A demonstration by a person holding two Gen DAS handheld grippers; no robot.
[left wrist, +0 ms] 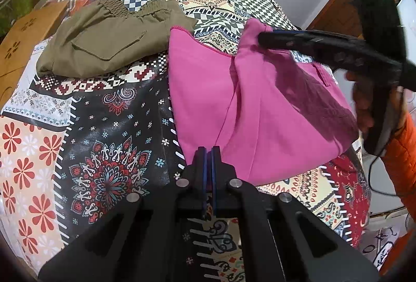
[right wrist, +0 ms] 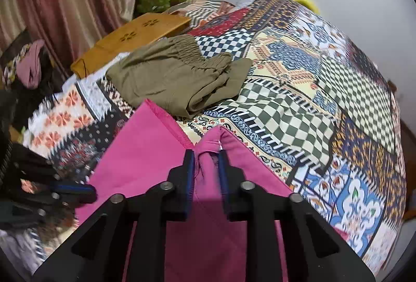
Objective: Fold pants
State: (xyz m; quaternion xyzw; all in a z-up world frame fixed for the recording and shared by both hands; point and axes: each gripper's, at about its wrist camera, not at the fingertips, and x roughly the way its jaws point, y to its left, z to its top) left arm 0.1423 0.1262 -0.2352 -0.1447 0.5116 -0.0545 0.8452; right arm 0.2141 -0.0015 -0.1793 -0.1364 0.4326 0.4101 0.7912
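Observation:
Pink pants (left wrist: 234, 105) lie partly folded on the patterned bed cover, their right part lifted. My left gripper (left wrist: 208, 152) is shut at the near edge of the pink cloth; no fabric shows between its pads. My right gripper (right wrist: 206, 159) is shut on a bunched corner of the pink pants (right wrist: 156, 165) and holds it up above the bed. It also shows in the left wrist view (left wrist: 262, 38), gripping the lifted corner. The left gripper shows at the left edge of the right wrist view (right wrist: 88, 192).
Folded olive-green pants (left wrist: 104, 42) lie on the bed beyond the pink ones, also in the right wrist view (right wrist: 176, 74). A mustard cushion (right wrist: 130, 40) and clutter stand at the bed's far left. The patterned bed cover (right wrist: 312, 100) spreads to the right.

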